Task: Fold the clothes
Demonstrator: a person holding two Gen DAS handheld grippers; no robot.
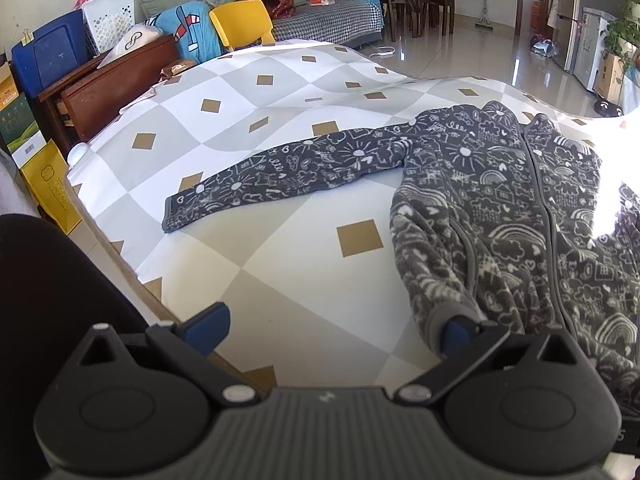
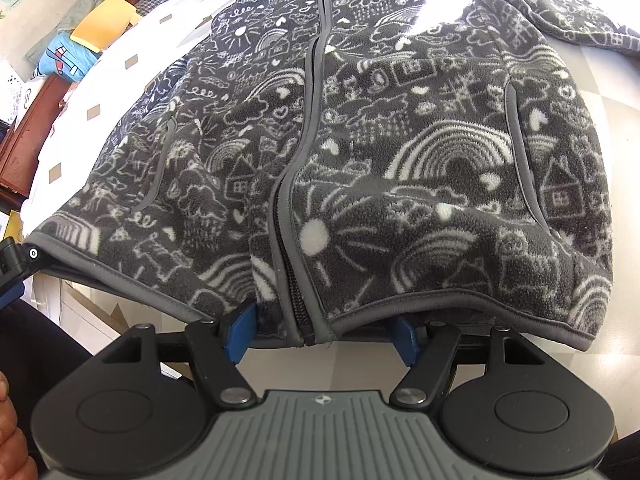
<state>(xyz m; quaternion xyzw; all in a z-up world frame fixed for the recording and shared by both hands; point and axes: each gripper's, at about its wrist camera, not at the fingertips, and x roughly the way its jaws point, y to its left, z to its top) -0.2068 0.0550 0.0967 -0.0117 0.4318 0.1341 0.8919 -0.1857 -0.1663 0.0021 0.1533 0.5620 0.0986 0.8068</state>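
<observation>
A checked white, grey and tan cloth (image 1: 280, 240) covers the table, and on it the dark grey fleece jacket (image 2: 360, 140) lies front up, zipped, one sleeve (image 1: 288, 168) stretched out flat to the side. The left gripper (image 1: 336, 330) sits at the hem's corner, jaws spread wide, one blue pad touching the fabric. The right gripper (image 2: 322, 334) straddles the hem at the zip, jaws also parted, nothing pinched.

Black gripper (image 1: 336, 330), blue fingertips (image 1: 208, 330), ribbed grey housing.
</observation>
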